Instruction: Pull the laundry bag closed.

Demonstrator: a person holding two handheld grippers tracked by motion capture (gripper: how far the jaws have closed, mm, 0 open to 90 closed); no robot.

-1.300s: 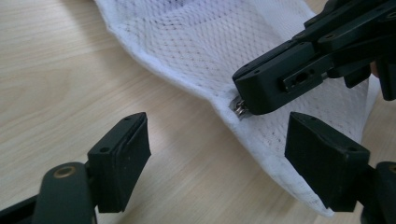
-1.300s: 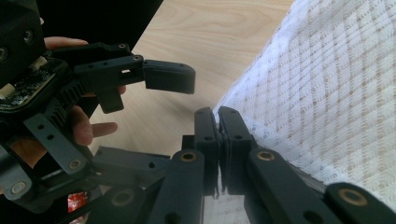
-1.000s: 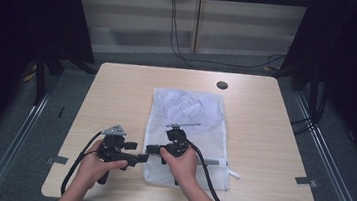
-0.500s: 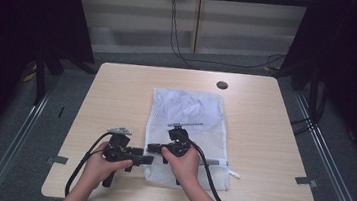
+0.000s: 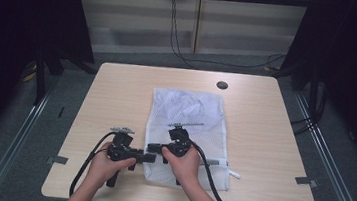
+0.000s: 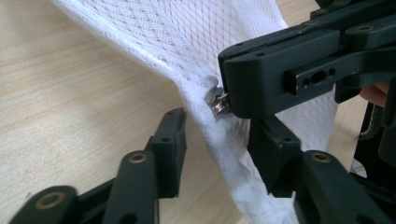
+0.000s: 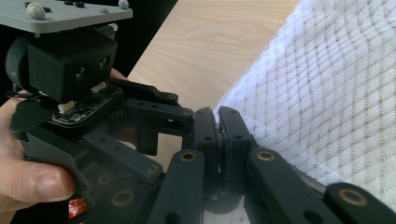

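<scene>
The zipper pull (image 6: 218, 103) at the mesh bag's (image 5: 190, 117) near-left edge is clamped by the right gripper (image 6: 233, 100), while the bag's hem is straddled between the left gripper's (image 6: 217, 154) closing, still-apart jaws.

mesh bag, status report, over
Right gripper shut on the zipper pull at the mesh bag edge. Left gripper jaws just been closing, bag edge between them, pads not yet pressing. Nothing in the way.
</scene>
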